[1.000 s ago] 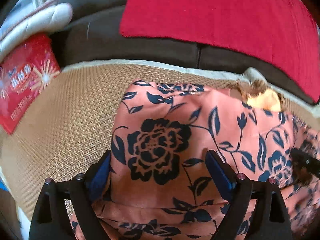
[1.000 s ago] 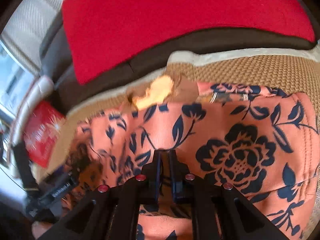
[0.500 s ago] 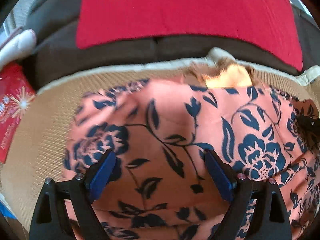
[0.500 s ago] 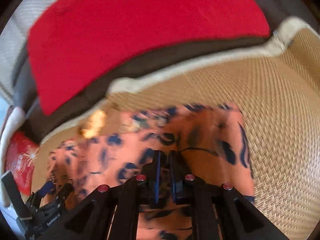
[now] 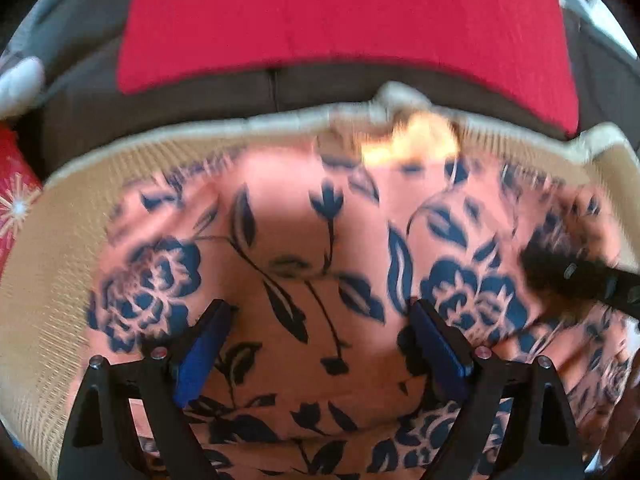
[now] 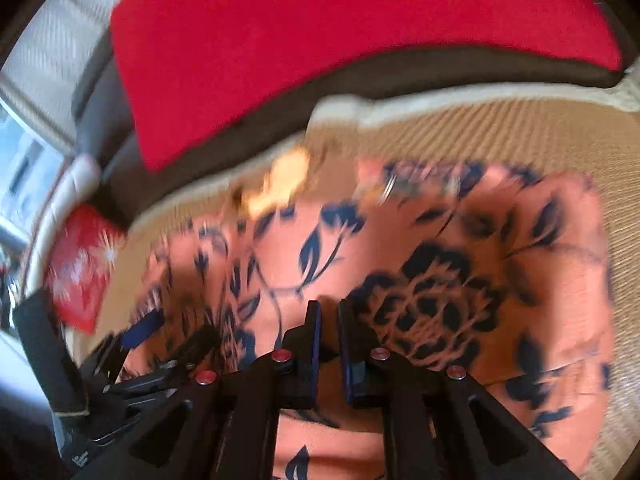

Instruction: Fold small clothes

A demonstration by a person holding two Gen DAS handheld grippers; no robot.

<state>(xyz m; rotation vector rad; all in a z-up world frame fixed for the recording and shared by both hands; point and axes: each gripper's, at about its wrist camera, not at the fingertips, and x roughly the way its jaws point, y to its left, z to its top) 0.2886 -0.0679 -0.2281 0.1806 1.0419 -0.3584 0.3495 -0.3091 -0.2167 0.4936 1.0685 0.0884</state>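
Folding item: floral garment (image 5: 304,248), centre frame on woven mat (image 5: 52,280). Left gripper (image 5: 320,344) wide, empty, hovering over cloth. Right gripper (image 6: 329,344) nearly closed; cloth between pads uncertain. Advice: pinch an edge squarely, keep layers aligned.

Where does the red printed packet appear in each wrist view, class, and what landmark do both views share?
Left wrist view: red printed packet at the far left edge, beside the woven mat.
Right wrist view: lower left, past the mat's left end.
Shared landmark: the red cushion across the top.
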